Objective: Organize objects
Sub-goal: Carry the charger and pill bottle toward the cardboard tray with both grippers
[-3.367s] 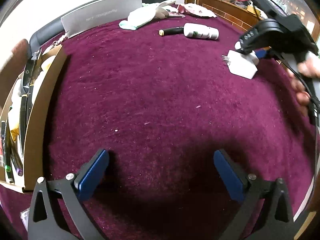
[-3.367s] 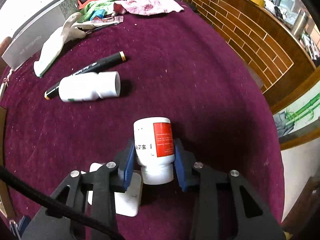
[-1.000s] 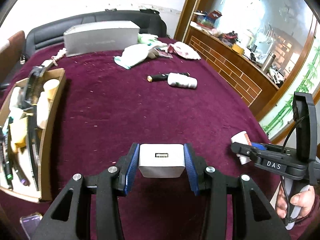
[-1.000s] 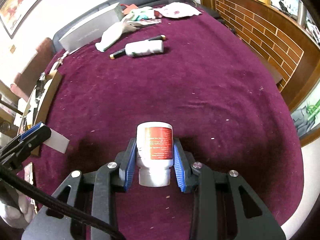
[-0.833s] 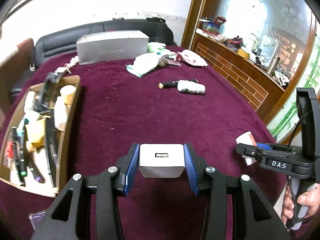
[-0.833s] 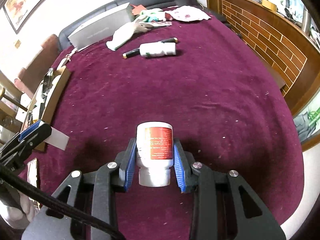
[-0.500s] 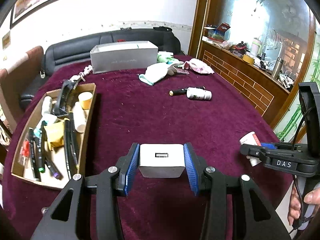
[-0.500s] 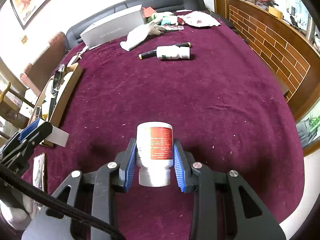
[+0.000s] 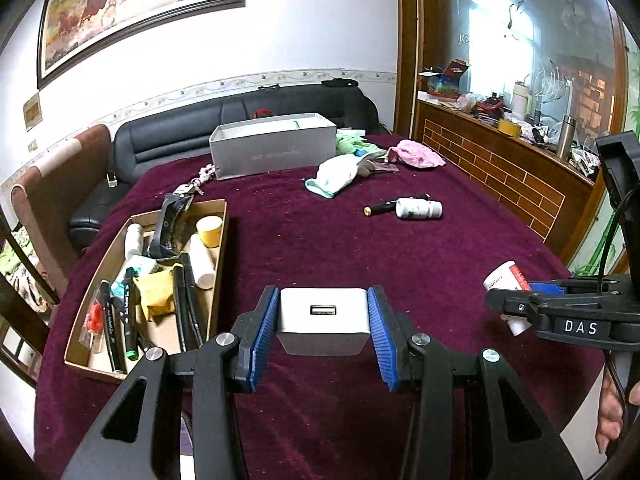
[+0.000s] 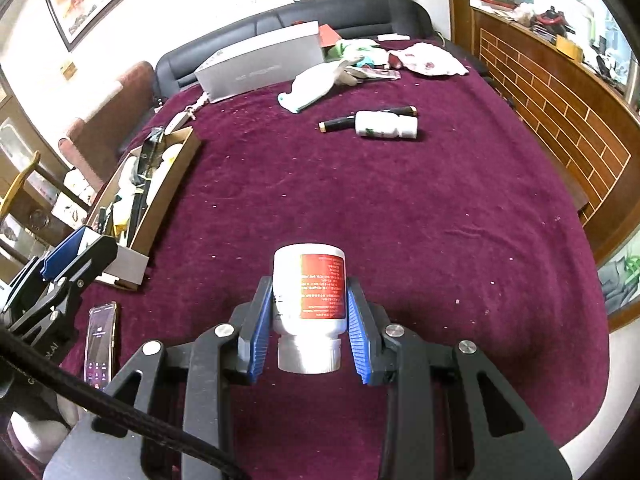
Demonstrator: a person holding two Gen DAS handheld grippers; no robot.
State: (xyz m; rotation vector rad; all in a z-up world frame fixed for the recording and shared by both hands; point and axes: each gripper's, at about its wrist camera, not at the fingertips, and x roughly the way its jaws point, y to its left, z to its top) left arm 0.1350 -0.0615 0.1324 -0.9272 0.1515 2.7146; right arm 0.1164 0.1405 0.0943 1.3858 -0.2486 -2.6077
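Maroon cloth covers the table (image 9: 320,240). Up close, the left gripper (image 9: 323,330) clamps a white USB charger (image 9: 323,320) above it, and the right gripper (image 10: 308,322) squeezes a white pill bottle (image 10: 308,296) with a red label. Further left sits a cardboard tray (image 9: 222,240) of markers; beyond, another bottle (image 9: 418,209) lies beside a black pen (image 9: 378,209).

My left gripper (image 9: 323,334) now grips the white charger (image 9: 323,320), lifted off the cloth; cardboard tray (image 9: 100,364) appears at nine o'clock.
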